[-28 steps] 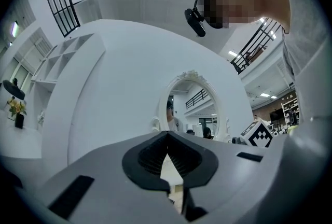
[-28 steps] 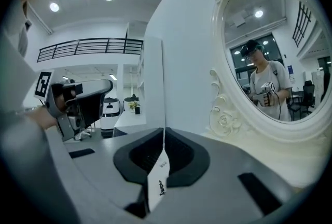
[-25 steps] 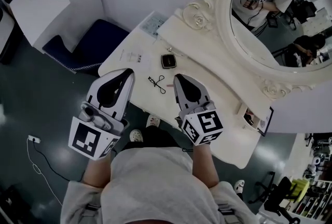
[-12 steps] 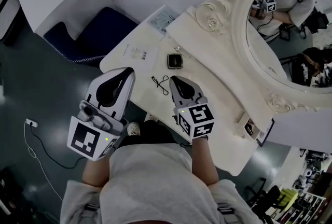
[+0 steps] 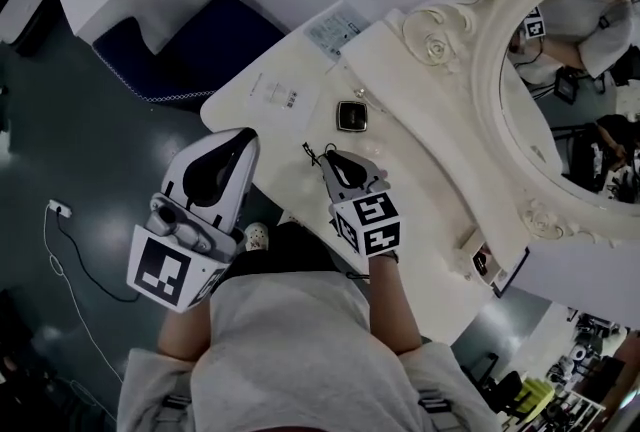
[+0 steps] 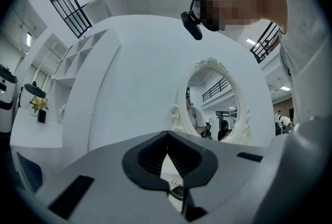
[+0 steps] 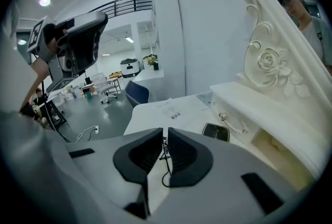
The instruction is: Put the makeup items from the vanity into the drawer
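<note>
A white counter point(image 5: 285, 135) is carrying everything here, with a black square compact point(image 5: 351, 116) lying near its middle. Beyond the compact, a big oval mirror point(image 5: 570, 90) in a carved white frame is standing at the back. A raised shelf unit point(image 5: 420, 110) is running along between the compact and the mirror. In the right gripper view, this unit is showing an open recess point(image 7: 280, 150) to the right of the compact. The recess is wood-coloured inside, and what is lying in it cannot be made out. A small round knob point(image 7: 223, 115) is sitting on the unit's front, just behind the compact. Far to the left of the compact, off the counter, a dark blue chair point(image 5: 190, 50) is standing on the floor.

The left tool point(image 5: 240, 138) is hanging well to the left of the compact, past the counter's edge. Its jaws are meeting at the tips and gripping nothing. The right tool point(image 5: 330, 157) is reaching down just in front of the compact. Its jaws are drawn nearly together on the thin black eyelash curler point(image 5: 314, 156), which is sitting in the narrow gap between them.

Two printed sheets are lying on the counter. One point(image 5: 280, 95) is to the left of the compact and the other point(image 5: 340, 25) is beyond it at the counter's far corner
</note>
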The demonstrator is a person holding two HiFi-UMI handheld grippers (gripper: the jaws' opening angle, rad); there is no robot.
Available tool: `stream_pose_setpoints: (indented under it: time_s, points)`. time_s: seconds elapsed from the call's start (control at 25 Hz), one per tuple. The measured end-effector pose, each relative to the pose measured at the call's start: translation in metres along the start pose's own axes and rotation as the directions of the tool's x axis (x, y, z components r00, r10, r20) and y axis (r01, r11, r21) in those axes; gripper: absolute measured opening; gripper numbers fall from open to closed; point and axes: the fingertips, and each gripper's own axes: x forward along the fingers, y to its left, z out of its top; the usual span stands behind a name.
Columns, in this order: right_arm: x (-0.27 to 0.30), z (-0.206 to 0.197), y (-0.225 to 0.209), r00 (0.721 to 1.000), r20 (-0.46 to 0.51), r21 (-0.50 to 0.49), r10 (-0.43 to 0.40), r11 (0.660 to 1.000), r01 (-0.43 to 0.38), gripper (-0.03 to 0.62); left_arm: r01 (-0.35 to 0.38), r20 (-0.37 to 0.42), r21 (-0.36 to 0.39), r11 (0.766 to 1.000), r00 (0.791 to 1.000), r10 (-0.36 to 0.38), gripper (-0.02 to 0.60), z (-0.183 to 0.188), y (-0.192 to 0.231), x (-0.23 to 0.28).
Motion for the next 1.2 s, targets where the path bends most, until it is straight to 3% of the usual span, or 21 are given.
stream_pose_setpoints:
  time_s: [0.4,0.52,0.72,1.2]
  points:
    - [0.028,-0.027,0.006,0.994,-0.111,-0.04,0.026,0.999,-0.031,0.028,-0.061,-0.018,-0.004,0.998,0.998,0.061,0.014,-0.005,0.013,-0.013]
    - [0.035,-0.033,0.007,0.989,-0.14,-0.045,0.039,0.998,-0.046,0.082,-0.075,-0.008,0.001,0.997,0.997,0.075,0.014,-0.003,0.015,-0.015]
    - [0.048,-0.041,0.008,0.984,-0.178,-0.067,0.033,0.997,-0.045,0.115,-0.098,-0.011,0.007,0.995,0.995,0.098,0.014,-0.004,0.019,-0.022]
    - [0.06,-0.053,0.008,0.971,-0.239,-0.115,-0.007,0.993,-0.022,0.098,-0.137,-0.04,0.014,0.991,0.99,0.137,0.014,-0.007,0.023,-0.038]
